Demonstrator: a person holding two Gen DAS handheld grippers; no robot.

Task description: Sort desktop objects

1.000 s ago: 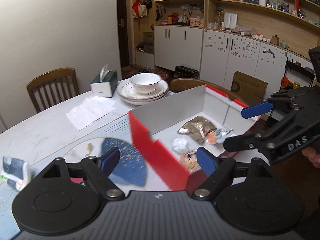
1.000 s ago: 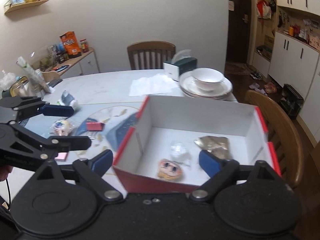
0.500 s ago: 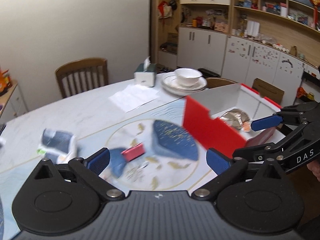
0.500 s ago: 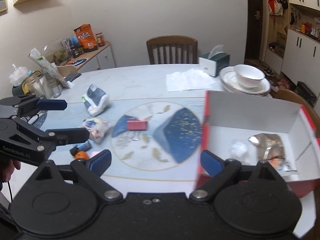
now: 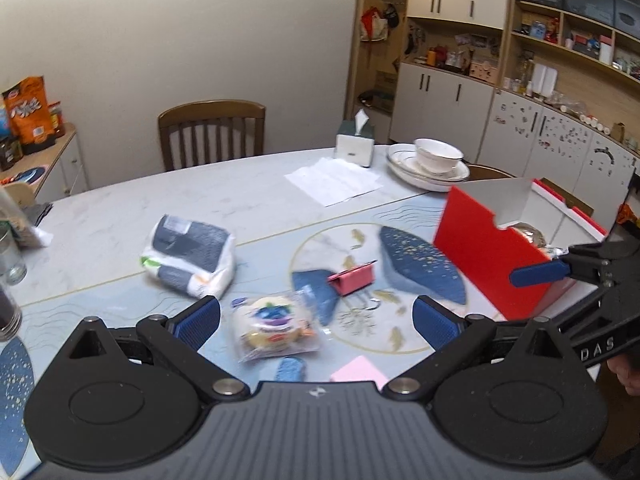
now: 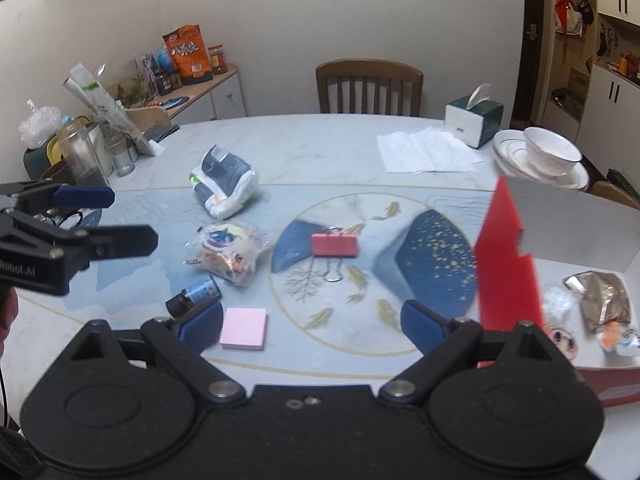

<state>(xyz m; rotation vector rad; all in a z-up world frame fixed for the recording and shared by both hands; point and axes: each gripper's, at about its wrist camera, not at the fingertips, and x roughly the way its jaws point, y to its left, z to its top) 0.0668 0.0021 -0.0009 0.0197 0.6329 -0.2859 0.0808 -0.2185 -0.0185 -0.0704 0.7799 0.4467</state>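
Note:
A red-and-white open box stands at the table's right, holding a gold foil packet and small snacks. Loose on the table lie a wrapped bun, a red binder clip, a pink sticky-note pad, a small blue-labelled bottle and a dark tissue pack. My left gripper is open and empty, above the bun. My right gripper is open and empty, above the table beside the pad.
A tissue box, a paper sheet and stacked plates with a bowl sit at the far side. Jars and glasses crowd the left edge. A wooden chair stands behind the table.
Both grippers have swung left, away from over the box, to above the loose items on the table. Both stay open and empty.

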